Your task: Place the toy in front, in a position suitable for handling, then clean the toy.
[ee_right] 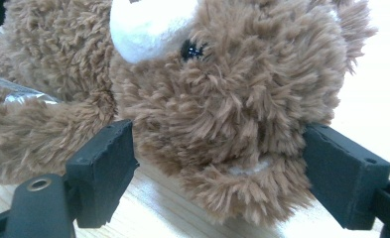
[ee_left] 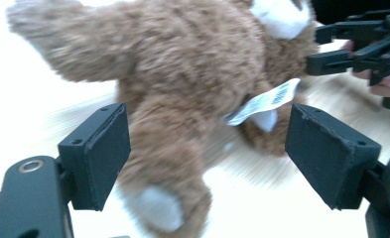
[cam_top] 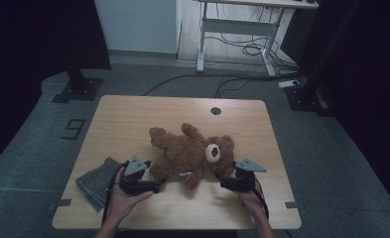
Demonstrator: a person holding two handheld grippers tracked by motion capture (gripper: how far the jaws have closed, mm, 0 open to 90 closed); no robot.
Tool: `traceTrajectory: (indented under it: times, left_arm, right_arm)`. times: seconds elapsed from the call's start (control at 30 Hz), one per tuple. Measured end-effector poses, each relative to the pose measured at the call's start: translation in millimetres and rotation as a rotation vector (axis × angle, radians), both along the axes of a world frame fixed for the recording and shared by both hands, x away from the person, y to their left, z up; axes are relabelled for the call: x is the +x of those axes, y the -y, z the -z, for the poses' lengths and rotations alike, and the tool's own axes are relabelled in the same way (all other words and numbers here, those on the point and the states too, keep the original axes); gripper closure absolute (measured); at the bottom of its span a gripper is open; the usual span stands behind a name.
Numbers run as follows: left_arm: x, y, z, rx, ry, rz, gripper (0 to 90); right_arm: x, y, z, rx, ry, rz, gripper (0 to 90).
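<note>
Your left hand-held gripper (ee_left: pixel 207 148) stands wide around the teddy bear's (cam_top: pixel 192 153) leg; your right hand-held gripper (ee_right: pixel 217 173) gapes at its head, holding nothing. You seem mid-release near the desk's (cam_top: pixel 133 114) front edge; next, regrip or withdraw.

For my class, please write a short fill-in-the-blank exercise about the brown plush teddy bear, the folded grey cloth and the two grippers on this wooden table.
1. The brown plush teddy bear lies on the light ____ table.
2. The folded grey cloth lies near the ____ gripper.
3. The right gripper has the bear's ____ between its jaws.
4. The white label on the bear carries a printed ____.

Missing words: wooden; left; head; barcode
</note>
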State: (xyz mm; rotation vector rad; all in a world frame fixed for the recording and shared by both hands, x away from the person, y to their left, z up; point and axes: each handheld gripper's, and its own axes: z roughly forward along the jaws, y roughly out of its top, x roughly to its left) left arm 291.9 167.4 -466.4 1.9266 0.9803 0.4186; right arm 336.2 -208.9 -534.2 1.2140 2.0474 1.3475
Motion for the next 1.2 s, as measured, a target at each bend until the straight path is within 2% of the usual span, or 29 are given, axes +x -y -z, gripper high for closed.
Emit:
traceTrajectory:
  times: [0.03, 0.07, 0.27, 0.33, 0.4, 0.5, 0.57, 0.7, 0.8, 0.83, 0.97, 1.2]
  left_arm:
    - [-0.6, -9.6, -0.8, 0.001, -0.002, -0.022, 18.8]
    - [-0.6, -9.6, -0.8, 0.001, -0.002, -0.022, 18.9]
    - [-8.0, -35.5, -3.7, 0.0, 0.015, -0.077, 19.9]
    - [-11.9, -43.5, -1.9, -0.005, 0.02, -0.097, 20.5]
    - [-14.3, -50.6, 1.3, 0.0, 0.009, -0.113, 20.7]
    - [-16.8, -57.6, 7.6, 0.03, -0.005, -0.147, 20.7]
    - [-18.9, -63.1, 11.4, 0.057, 0.003, -0.178, 21.6]
    - [-18.2, -69.7, 13.3, 0.06, 0.0, -0.203, 21.8]
    - [-14.8, -76.2, 17.6, 0.083, -0.018, -0.222, 21.2]
    - [-12.9, -80.9, 20.7, 0.083, -0.031, -0.234, 21.1]
    - [-12.3, -86.3, 22.9, 0.08, -0.042, -0.247, 20.6]
    - [-9.7, -86.4, 28.9, 0.092, -0.053, -0.261, 17.8]
  right_arm:
    - [-0.9, 0.4, 0.2, 0.007, 0.0, 0.005, 17.2]
    - [-0.9, 0.4, 0.2, 0.007, 0.0, 0.005, 17.2]
    - [-2.6, 2.1, 3.2, 0.008, -0.015, 0.007, 17.2]
    - [-4.0, 2.7, 3.8, 0.009, -0.018, 0.011, 17.3]
    - [-5.4, 3.1, 5.0, 0.009, -0.019, 0.006, 17.3]
    - [-5.5, 1.8, 8.2, 0.001, -0.029, 0.005, 17.2]
    - [-5.2, 0.0, 9.8, -0.012, -0.029, 0.008, 17.2]
    - [-6.0, 0.3, 9.6, -0.013, -0.031, 0.007, 17.2]
    - [-6.8, 0.9, 10.3, -0.013, -0.031, 0.004, 17.3]
    - [-6.6, 1.3, 11.1, -0.017, -0.037, 0.001, 17.2]
    - [-7.3, 1.1, 11.0, -0.021, -0.036, 0.002, 17.2]
    - [-8.0, 2.4, 10.7, -0.023, -0.034, 0.003, 17.3]
